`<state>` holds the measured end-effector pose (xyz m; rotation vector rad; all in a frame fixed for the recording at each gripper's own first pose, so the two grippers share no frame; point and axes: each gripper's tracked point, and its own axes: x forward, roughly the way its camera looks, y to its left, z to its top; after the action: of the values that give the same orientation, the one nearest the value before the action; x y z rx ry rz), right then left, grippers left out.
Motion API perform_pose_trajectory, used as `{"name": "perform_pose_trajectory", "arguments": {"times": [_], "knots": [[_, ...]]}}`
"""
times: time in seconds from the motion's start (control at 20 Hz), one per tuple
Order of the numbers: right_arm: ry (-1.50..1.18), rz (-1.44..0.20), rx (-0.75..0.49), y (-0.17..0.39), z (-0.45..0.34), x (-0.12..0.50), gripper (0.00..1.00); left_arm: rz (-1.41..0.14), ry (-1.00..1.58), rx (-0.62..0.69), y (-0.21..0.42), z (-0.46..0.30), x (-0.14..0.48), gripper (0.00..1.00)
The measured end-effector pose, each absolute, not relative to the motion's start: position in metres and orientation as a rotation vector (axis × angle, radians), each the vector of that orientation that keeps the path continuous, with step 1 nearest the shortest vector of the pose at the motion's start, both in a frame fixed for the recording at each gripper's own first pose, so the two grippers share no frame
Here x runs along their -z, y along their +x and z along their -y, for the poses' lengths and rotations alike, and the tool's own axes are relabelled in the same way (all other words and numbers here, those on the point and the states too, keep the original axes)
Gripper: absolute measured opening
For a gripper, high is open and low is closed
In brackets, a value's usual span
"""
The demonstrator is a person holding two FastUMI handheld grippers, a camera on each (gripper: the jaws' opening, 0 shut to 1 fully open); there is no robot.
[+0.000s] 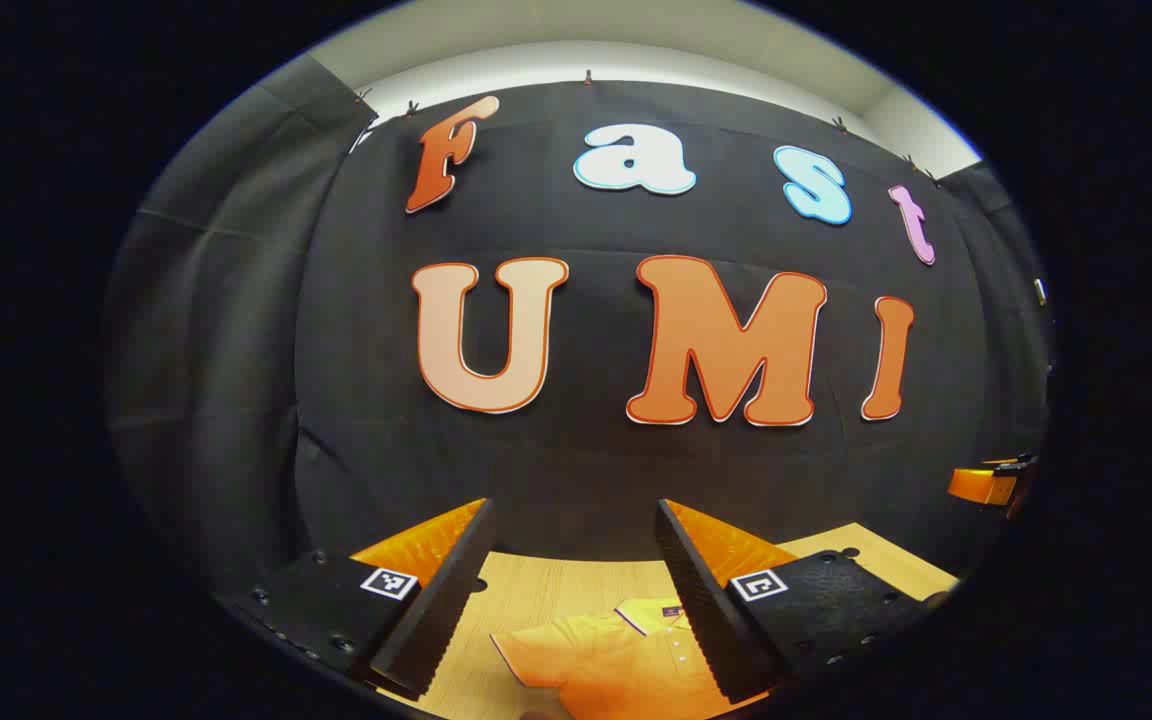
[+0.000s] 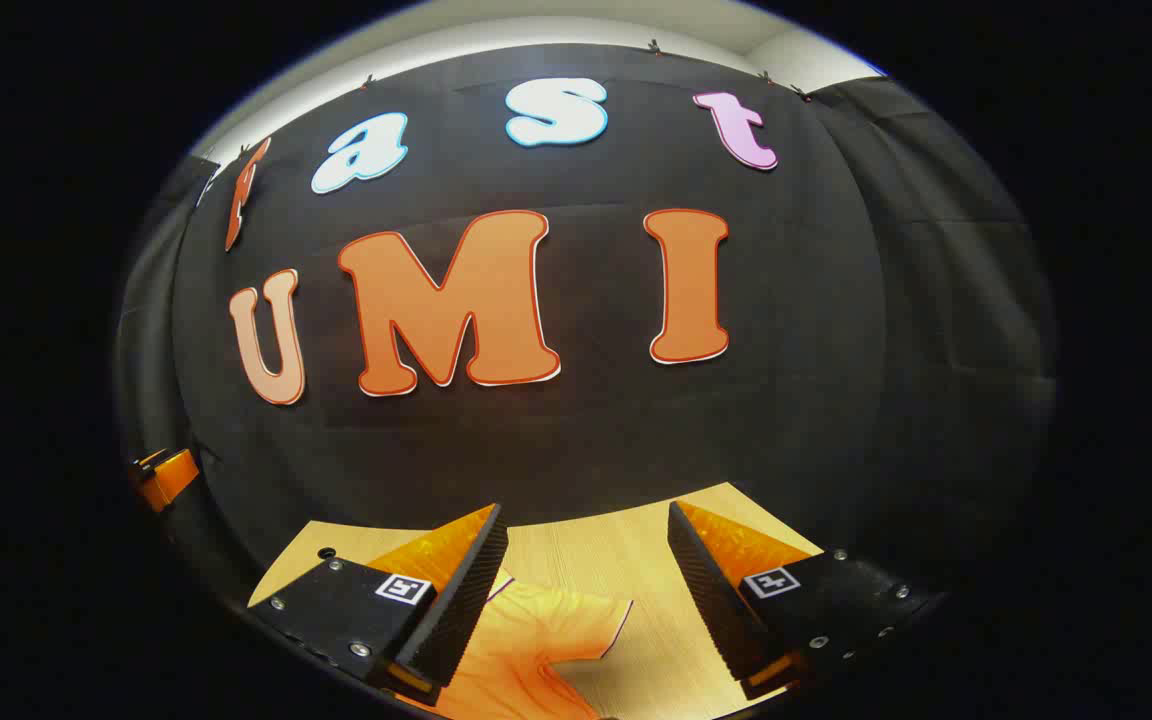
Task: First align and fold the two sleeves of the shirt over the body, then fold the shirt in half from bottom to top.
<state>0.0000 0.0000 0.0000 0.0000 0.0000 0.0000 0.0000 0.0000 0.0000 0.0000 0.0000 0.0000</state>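
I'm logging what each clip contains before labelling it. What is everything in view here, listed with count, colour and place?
shirt: one, orange with a dark-trimmed collar and sleeve edges, lying on the table; collar and buttons in the left gripper view, a sleeve in the right gripper view.
table: one, light wood, below both grippers.
booth wall: black cloth behind the table, hung by clips from a pale wall above.
left gripper: one, raised above the shirt, fingers wide apart, holding nothing; it also shows at the left edge of the right gripper view.
right gripper: one, raised above the sleeve, fingers wide apart, holding nothing; it also shows at the right edge of the left gripper view.
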Motion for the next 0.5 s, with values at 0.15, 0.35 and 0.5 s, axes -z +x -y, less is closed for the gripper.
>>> {"name": "perform_pose_trajectory", "arguments": {"times": [0.15, 0.35, 0.5], "knots": [[-0.014, -0.012, -0.007, -0.003, -0.005, 0.003, 0.98, -0.015, -0.020, -0.009, -0.001, -0.010, 0.006, 0.98], [-0.026, -0.017, -0.002, -0.003, -0.006, 0.007, 0.98, -0.029, -0.017, -0.018, -0.004, -0.019, 0.008, 0.98], [-0.025, -0.034, -0.001, -0.001, -0.006, 0.011, 0.97, -0.038, -0.006, -0.014, -0.001, -0.017, 0.012, 0.98]]}}
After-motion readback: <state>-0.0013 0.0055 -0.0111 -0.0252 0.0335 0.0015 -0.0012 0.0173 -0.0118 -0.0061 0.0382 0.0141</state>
